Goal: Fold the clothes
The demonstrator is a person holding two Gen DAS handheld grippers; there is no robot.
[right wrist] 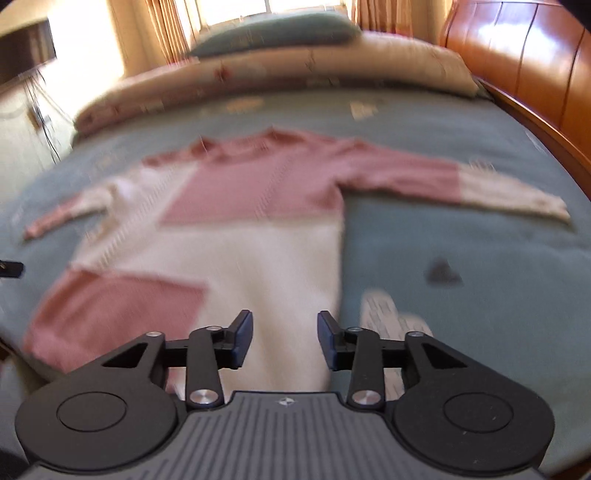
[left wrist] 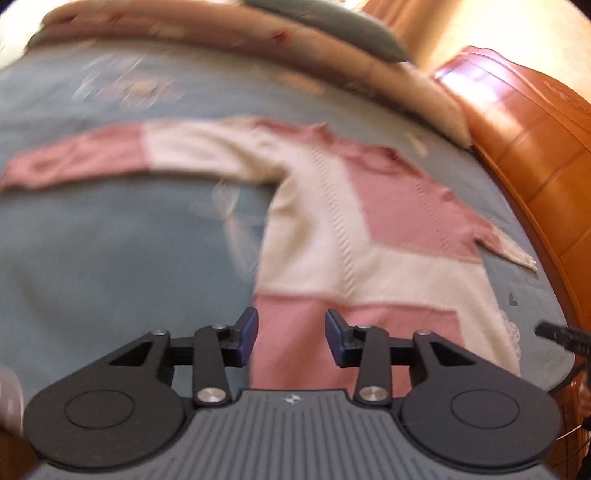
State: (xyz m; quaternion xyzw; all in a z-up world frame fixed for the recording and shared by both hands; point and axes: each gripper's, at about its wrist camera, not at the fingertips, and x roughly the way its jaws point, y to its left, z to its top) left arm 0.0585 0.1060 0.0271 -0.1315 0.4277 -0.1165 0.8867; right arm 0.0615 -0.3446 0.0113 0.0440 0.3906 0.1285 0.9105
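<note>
Home bedroom: bed (right wrist: 461, 236) under blue-grey cover, stacked pillows (right wrist: 295, 62) at far side, glossy wooden headboard (right wrist: 524, 70), orange curtains (right wrist: 166, 29) at sunlit window.

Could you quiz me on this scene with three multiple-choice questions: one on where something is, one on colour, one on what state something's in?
1. Where does the sweater lie?
A. on the bed
B. on a chair
C. on the floor

2. What colours is the sweater?
A. blue and grey
B. pink and cream
C. all black

3. How is the left tool?
A. shut on a sleeve
B. shut on nothing
C. open, holding nothing

Answers:
1 A, it lies spread flat on the blue-grey cover.
2 B, pink and cream blocks show in both views.
3 C, its fingers stand apart above the hem with nothing between them; the right tool looks the same.
</note>
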